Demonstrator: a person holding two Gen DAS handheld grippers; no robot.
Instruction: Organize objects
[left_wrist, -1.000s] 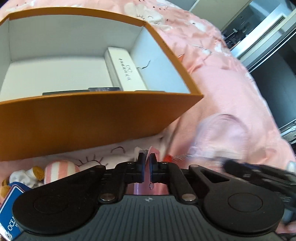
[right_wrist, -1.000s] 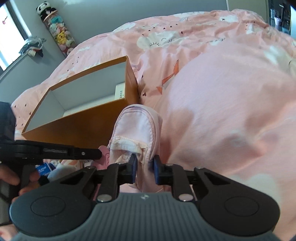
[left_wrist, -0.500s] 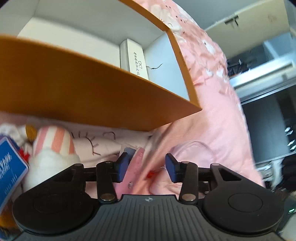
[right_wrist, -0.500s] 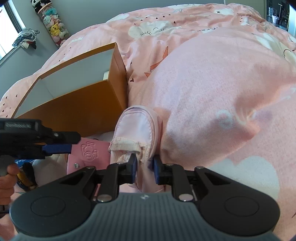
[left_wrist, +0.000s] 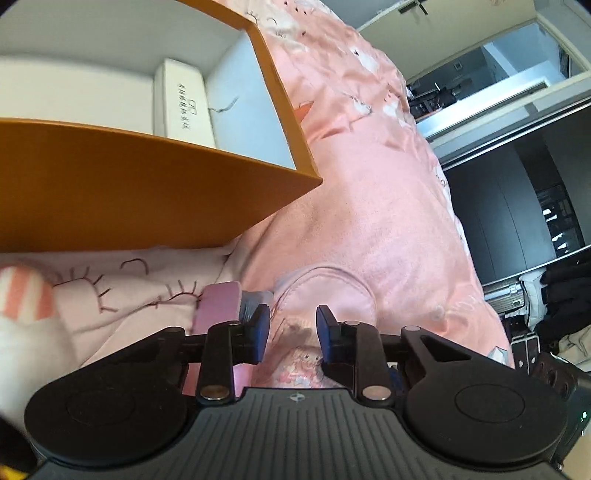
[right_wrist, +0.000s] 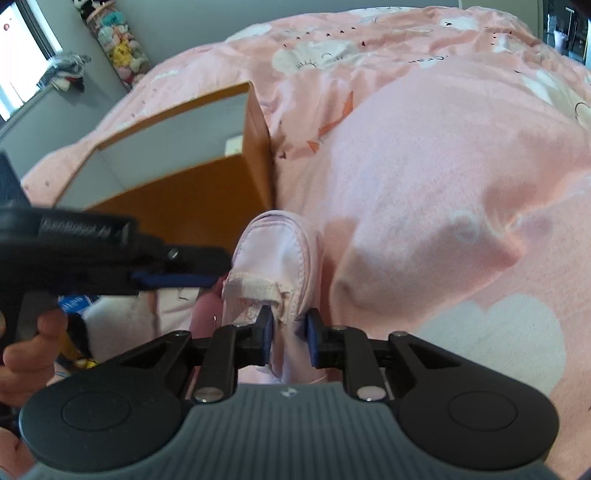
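A small pink shoe (right_wrist: 277, 251) lies on the pink duvet beside the orange box (right_wrist: 192, 199). My right gripper (right_wrist: 290, 332) is shut on the shoe's side wall near the heel. My left gripper (left_wrist: 291, 330) reaches in from the left and its jaws are closing. The shoe (left_wrist: 325, 291) shows its printed insole between the blue pads, which do not visibly press on it. In the right wrist view the left gripper (right_wrist: 173, 280) has its tips at the shoe's left edge. A slim white box (left_wrist: 183, 103) lies inside the orange box (left_wrist: 147, 192).
A flat pink item (left_wrist: 218, 306) lies just left of the left pad. A striped plush (left_wrist: 22, 291) sits further left. A blue packet (right_wrist: 74, 302) lies under the hand on the left. A dark wardrobe and doorway stand beyond the bed on the right.
The left gripper went from shut to wide, then narrowed, and swung from in front of the box over to the shoe. The right gripper kept its hold and barely moved.
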